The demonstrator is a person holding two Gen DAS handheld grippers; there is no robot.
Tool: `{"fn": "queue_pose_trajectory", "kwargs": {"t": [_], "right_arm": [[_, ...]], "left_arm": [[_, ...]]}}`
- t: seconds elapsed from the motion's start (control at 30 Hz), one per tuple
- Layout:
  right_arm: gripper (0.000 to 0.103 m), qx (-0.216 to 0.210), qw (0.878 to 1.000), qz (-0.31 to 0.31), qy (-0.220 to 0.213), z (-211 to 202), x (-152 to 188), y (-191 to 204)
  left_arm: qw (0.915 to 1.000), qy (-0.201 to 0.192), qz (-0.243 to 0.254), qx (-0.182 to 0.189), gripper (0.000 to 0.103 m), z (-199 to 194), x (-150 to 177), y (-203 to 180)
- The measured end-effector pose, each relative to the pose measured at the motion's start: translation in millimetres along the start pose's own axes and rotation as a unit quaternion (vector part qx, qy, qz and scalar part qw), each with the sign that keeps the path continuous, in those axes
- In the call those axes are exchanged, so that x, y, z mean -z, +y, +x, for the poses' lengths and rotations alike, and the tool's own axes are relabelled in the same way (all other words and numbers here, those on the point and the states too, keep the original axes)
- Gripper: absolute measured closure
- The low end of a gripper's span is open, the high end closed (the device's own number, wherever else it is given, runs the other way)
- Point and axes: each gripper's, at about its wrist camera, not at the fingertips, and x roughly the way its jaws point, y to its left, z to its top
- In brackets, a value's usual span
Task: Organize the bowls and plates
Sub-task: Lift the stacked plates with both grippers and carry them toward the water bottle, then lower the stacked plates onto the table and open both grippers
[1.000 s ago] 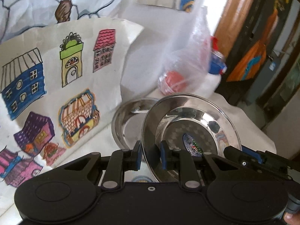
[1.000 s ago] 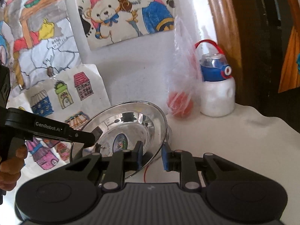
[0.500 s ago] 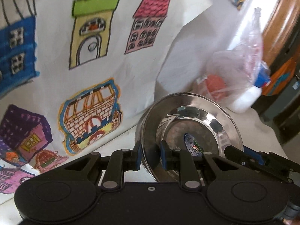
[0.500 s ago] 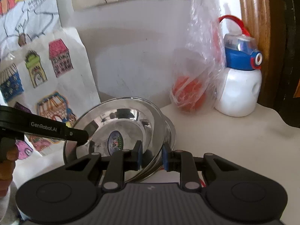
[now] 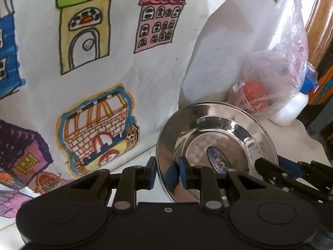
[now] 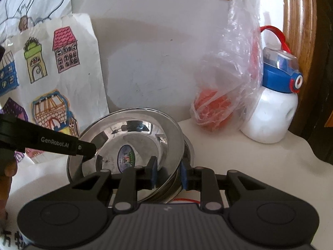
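A shiny steel plate (image 5: 218,137) with a round sticker in its middle sits tilted on a second steel plate (image 6: 188,152), of which only the right rim shows. My left gripper (image 5: 167,171) straddles the upper plate's left rim; its jaws are opening and the pads look just clear of the metal. My right gripper (image 6: 168,173) is shut on the same plate's (image 6: 133,137) right rim. From the right wrist view the left gripper's finger (image 6: 62,143) reaches over the plate's left edge. The right gripper's finger (image 5: 268,166) shows at the plate's far side.
A clear plastic bag holding something orange (image 6: 214,110) and a white bottle with a blue lid (image 6: 274,108) stand behind the plates on the right. A paper with drawn houses (image 6: 52,73) leans on the wall at the left. A hand (image 6: 8,166) holds the left gripper.
Both grippers carried the plate down and toward the wall, onto the second plate, which is now almost covered. The left jaws stand slightly wider.
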Motion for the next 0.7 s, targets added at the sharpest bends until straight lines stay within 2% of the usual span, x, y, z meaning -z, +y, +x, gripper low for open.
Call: {"fn": "queue_pose_trajectory", "kwargs": {"t": [0.3,0.53,0.6,0.63,0.67,0.7], "right_arm": [[0.074,0.017,0.999,-0.046,0.003,6,0,11],[0.07,0.016,0.998,-0.055,0.0,6,1,12],[0.065,0.013,0.998,-0.056,-0.002,5,2,12],[0.055,0.016,0.998,-0.058,-0.008,4,2,12],[0.049,0.022,0.998,-0.062,-0.014,3,2,12],[0.049,0.027,0.997,-0.066,-0.019,2,2,12]], "left_arm": [[0.9999,0.005,-0.012,-0.008,0.077,9,1,1],[0.9998,0.011,-0.015,-0.01,0.077,13,1,2],[0.9998,0.011,-0.011,-0.01,0.078,14,1,0],[0.9998,0.011,-0.01,-0.01,0.077,15,1,-1],[0.9998,0.011,-0.01,-0.01,0.077,15,1,-1],[0.9999,0.01,-0.01,-0.009,0.077,15,2,-1]]}}
